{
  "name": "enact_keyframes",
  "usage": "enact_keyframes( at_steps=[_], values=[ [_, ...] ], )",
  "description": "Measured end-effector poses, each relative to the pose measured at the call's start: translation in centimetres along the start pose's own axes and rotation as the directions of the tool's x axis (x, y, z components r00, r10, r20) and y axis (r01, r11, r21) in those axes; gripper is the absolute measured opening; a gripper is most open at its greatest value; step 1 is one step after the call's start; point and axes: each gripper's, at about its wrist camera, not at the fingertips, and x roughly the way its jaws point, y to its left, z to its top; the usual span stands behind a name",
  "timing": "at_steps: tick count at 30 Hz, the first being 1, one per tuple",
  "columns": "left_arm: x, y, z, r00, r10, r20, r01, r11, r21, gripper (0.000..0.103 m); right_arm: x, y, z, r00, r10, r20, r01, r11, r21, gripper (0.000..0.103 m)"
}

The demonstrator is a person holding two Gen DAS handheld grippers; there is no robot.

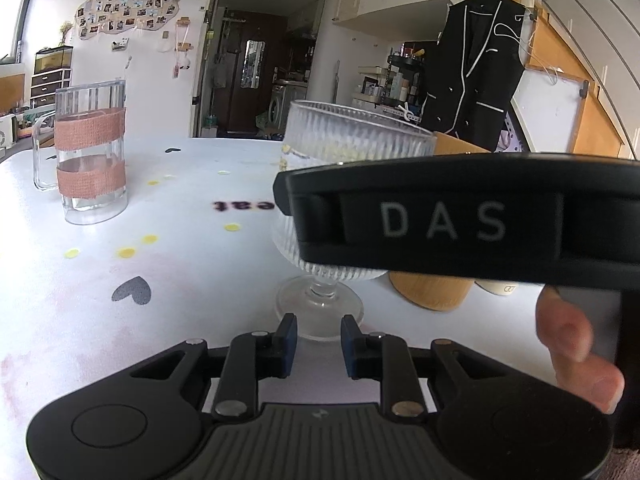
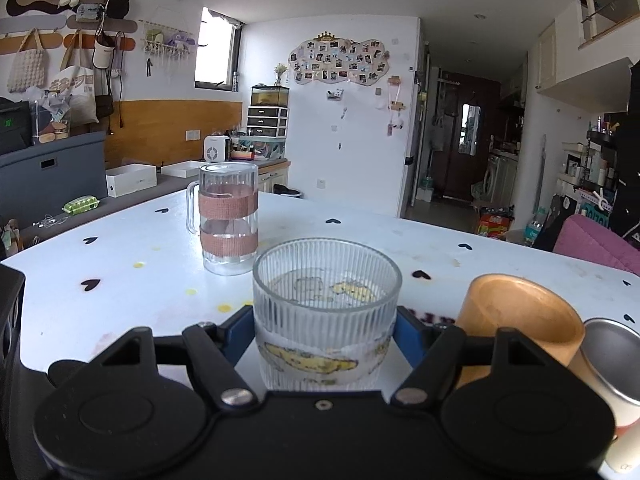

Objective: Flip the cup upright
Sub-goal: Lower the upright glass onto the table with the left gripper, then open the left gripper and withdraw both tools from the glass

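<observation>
A ribbed clear glass cup [image 2: 326, 312] with a short stem and round foot stands upright on the white table [image 2: 120, 280], mouth up. My right gripper [image 2: 326, 336] is shut on its bowl, one blue pad on each side. In the left wrist view the cup [image 1: 352, 140] rests on its foot, and the right gripper's black body [image 1: 460, 220], marked DAS, crosses in front of the bowl. My left gripper [image 1: 319, 340] is open and empty, low over the table just in front of the cup's foot.
A clear glass pitcher [image 2: 228, 220] with two pink bands stands behind and left of the cup; it also shows in the left wrist view [image 1: 90, 152]. A wooden cup [image 2: 520, 320] and a metal can [image 2: 612, 360] stand right of the glass cup.
</observation>
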Motion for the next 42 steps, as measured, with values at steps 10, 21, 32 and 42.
enact_keyframes(
  at_steps=[10,21,32,42],
  values=[
    [-3.5,-1.2,0.4,0.998,0.053,0.027,-0.054,0.998,0.020,0.045,-2.6,-0.3,0.5,0.999,0.026,0.022,-0.027,0.999,0.032,0.084],
    [-10.9,-3.1,0.9,0.967,0.217,0.135,-0.215,0.976,-0.028,0.090,-10.2,-2.9,-0.8,0.993,0.057,0.107,-0.069,0.991,0.114,0.093],
    [-14.2,-4.8,0.9,0.931,0.306,0.198,-0.301,0.952,-0.054,0.103,-14.5,-5.0,-2.8,0.990,0.004,0.141,-0.022,0.992,0.126,0.099],
    [-15.8,-5.2,-0.1,0.904,0.366,0.220,-0.362,0.930,-0.061,0.103,-16.3,-6.0,-4.1,0.988,-0.066,0.141,0.049,0.992,0.117,0.103]
  ],
)
